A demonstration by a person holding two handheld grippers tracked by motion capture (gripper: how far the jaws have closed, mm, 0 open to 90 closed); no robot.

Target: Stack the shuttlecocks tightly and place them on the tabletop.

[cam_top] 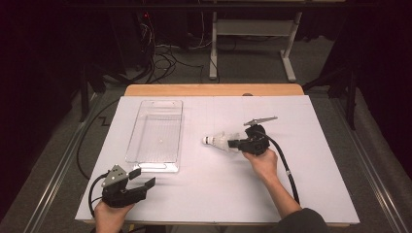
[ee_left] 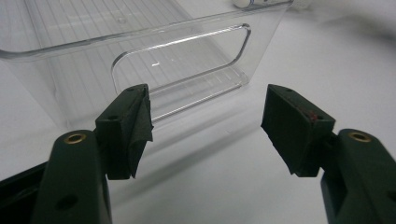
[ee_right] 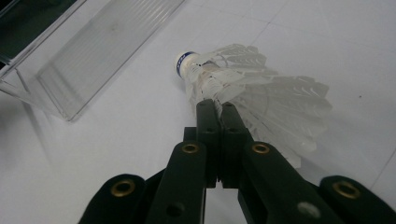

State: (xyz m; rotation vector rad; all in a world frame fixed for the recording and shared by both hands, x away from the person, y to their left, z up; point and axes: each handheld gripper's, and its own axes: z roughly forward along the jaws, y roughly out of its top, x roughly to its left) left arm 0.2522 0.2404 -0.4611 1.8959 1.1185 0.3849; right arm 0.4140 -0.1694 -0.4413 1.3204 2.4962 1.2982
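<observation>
A white feathered shuttlecock [cam_top: 217, 141] [ee_right: 271, 98] lies sideways right of the table's middle, its cork pointing left toward the bin. My right gripper [cam_top: 232, 143] [ee_right: 215, 106] is shut on its feathers close behind the cork; whether it touches the table I cannot tell. A clear plastic bin [cam_top: 178, 127] [ee_left: 140, 35] [ee_right: 93, 51] with nothing in it stands lengthwise on the left half. At the front left, my left gripper [cam_top: 144, 176] [ee_left: 205, 123] is open with nothing between its jaws. It points at the bin's near end wall, with its handle cut-out, a short way off.
A white sheet [cam_top: 311, 160] covers the table, with a wooden edge [cam_top: 214, 90] showing at the back. Beyond it are floor cables [cam_top: 165, 58] and a white desk frame [cam_top: 252, 29]. The right gripper's cable [cam_top: 286, 170] trails toward the front.
</observation>
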